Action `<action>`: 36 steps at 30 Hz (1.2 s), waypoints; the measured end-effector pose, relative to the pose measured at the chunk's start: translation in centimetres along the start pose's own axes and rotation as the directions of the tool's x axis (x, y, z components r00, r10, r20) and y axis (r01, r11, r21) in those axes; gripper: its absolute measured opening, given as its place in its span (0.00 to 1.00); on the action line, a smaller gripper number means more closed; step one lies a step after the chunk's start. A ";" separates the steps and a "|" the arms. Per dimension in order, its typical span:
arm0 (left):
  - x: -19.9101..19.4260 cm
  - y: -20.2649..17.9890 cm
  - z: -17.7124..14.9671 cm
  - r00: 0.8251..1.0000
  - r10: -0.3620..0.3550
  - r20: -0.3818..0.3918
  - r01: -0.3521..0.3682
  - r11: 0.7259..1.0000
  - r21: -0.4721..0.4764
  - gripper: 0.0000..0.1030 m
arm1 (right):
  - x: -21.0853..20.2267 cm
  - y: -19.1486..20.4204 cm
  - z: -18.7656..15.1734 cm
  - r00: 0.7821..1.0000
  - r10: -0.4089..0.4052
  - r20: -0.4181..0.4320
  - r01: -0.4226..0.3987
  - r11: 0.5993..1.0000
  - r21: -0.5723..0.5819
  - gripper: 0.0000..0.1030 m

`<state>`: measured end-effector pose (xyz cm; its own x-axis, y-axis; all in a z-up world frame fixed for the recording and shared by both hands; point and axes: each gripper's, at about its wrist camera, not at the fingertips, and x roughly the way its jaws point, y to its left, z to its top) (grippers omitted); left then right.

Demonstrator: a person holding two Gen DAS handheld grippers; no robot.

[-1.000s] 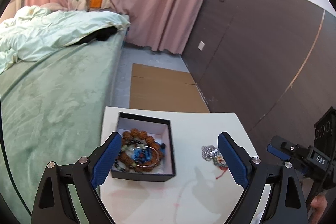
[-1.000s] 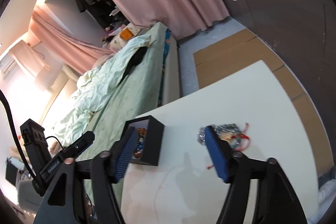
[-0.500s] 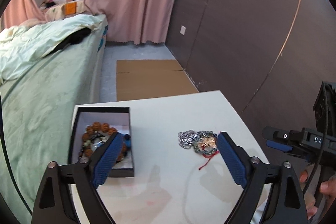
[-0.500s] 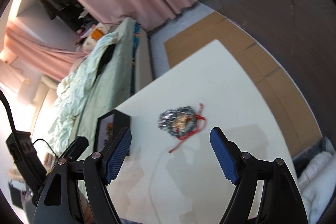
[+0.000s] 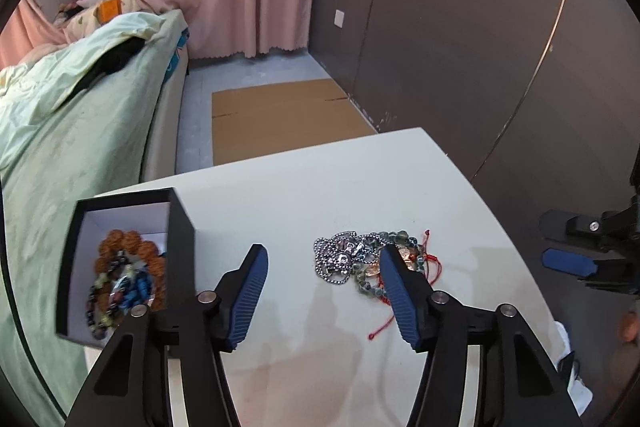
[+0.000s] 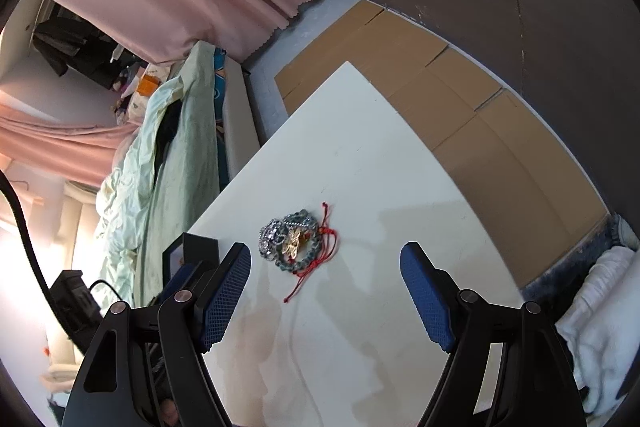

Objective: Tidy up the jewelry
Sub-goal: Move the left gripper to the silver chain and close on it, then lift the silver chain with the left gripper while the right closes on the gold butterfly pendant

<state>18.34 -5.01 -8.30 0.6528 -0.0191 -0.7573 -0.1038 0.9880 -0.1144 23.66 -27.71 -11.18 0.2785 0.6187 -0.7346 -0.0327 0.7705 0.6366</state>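
A pile of jewelry (image 5: 360, 263) lies on the white table (image 5: 312, 187): a silver bead chain, a grey-green bead bracelet, a copper piece and a red cord. It also shows in the right wrist view (image 6: 294, 241). A black box with white lining (image 5: 120, 259) stands at the left and holds brown bead bracelets and blue and dark beads. My left gripper (image 5: 322, 291) is open and empty, just short of the pile, its right finger beside it. My right gripper (image 6: 324, 291) is open and empty, behind the pile; it shows at the right edge of the left wrist view (image 5: 568, 263).
A bed with a pale green cover (image 5: 72, 131) runs along the table's left side. Flat cardboard (image 5: 280, 115) lies on the floor beyond the table, by a dark wall (image 5: 460, 47). White cloth (image 6: 600, 307) lies on the floor at the right.
My left gripper has swung right from over the box toward the jewelry pile and come closer to the table. My right gripper has turned, and the pile now sits left of its centre.
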 end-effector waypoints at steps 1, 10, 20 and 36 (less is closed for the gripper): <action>0.4 -0.2 0.0 1.000 0.008 -0.004 -0.008 1.000 0.006 0.56 | 0.2 -0.1 0.2 1.000 0.002 -0.007 -0.002 1.000 0.000 0.75; 4.0 -0.9 -0.2 0.997 0.055 -0.054 -0.052 0.998 0.043 0.52 | 1.4 -0.3 1.5 1.000 0.005 -0.026 -0.005 1.000 0.005 0.75; 6.5 -0.7 -0.3 0.993 0.083 -0.081 -0.079 0.996 0.044 0.47 | 3.0 -0.1 2.2 0.998 -0.001 -0.056 0.000 1.000 -0.013 0.75; 5.2 0.3 -0.1 0.998 0.019 -0.061 -0.019 1.000 0.006 0.15 | 4.1 1.5 1.4 0.995 -0.017 -0.095 0.009 0.996 -0.085 0.75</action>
<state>21.66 -4.82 -12.31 0.6034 -0.0098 -0.7974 -0.1116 0.9891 -0.0966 26.09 -24.21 -12.86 0.1867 0.6173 -0.7642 -0.1122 0.7862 0.6077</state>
